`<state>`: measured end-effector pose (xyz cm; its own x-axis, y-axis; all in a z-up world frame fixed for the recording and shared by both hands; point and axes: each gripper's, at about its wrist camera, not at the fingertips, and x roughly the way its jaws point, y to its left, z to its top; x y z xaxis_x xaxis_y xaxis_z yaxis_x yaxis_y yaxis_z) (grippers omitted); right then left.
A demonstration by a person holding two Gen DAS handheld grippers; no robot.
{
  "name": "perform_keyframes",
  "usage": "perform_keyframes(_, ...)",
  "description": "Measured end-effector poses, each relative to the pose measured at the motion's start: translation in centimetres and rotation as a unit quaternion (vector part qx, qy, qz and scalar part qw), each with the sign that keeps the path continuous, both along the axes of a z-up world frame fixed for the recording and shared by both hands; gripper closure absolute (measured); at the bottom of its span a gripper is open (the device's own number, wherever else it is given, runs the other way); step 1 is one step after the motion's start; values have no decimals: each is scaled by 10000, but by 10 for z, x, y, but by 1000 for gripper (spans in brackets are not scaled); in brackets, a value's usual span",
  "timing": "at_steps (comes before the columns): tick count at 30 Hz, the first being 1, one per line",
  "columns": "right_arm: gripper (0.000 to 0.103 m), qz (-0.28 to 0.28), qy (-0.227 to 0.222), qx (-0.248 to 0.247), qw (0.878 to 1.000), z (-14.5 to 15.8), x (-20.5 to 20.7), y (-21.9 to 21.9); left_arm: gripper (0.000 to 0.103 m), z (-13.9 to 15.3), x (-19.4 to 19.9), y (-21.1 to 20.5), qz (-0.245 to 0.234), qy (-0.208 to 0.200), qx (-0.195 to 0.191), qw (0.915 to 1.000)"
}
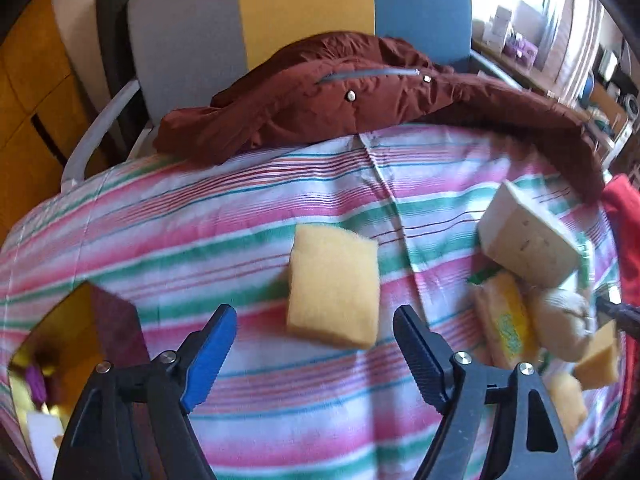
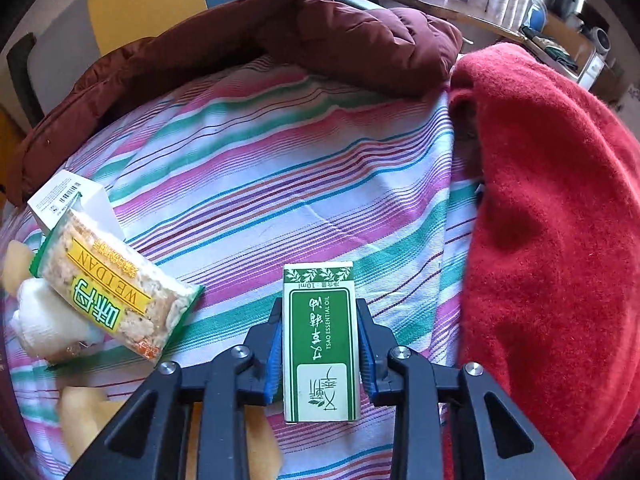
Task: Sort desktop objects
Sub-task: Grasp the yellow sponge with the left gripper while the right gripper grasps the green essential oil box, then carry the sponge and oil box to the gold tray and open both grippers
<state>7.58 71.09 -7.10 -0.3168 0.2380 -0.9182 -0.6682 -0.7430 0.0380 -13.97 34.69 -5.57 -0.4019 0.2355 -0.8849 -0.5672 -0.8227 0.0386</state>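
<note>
The jaws of the right gripper (image 2: 319,344) are clamped on the long sides of a green essential-oil box (image 2: 320,344), evidently to lift it for sorting. The jaws of the left gripper (image 1: 314,344) stand wide and empty, a yellow sponge (image 1: 334,286) lying on the striped cloth (image 1: 200,216) just ahead between them, likely its next pick.

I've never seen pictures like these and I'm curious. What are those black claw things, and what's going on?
Those are grippers, pinching tools a person holds, one per hand, each with a small camera looking along its fingers. One picture comes from the left gripper: it is open above a yellow sponge on the striped cloth. The other comes from the right gripper, shut on a green and white box. A snack packet and red blanket lie nearby.
</note>
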Motion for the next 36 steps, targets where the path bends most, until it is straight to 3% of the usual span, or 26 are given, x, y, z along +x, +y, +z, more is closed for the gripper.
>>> perform_keyframes(10,69,24,28,-53,10000,1,5,6,20,-29,-24,26,-58,-20,-347,9994)
perform_keyframes(14,69,66,12,-30,10000,1,8,8,33,-38,-32,21,105,-176,-175,9996)
perform_keyframes(17,72,100,-1,5,9999,2,11,9,48,-34,-27,20,31,-130,-68,9999)
perform_keyframes(19,72,105,16,10,9999,2,13,10,49,-32,-20,20,-20,-86,-59,9999)
perform_keyframes(24,72,85,149,-67,9998,5,20,14,49,-19,0,11,3,-117,182,9998)
perform_keyframes(30,72,151,691,-77,9975,22,34,11,49,10,35,1,-61,41,492,9988)
perform_keyframes(31,72,157,755,-73,9970,25,16,1,49,15,38,0,-70,88,530,9985)
perform_keyframes(36,72,378,1346,78,9901,45,1,-18,49,55,71,-21,-58,452,938,9945)
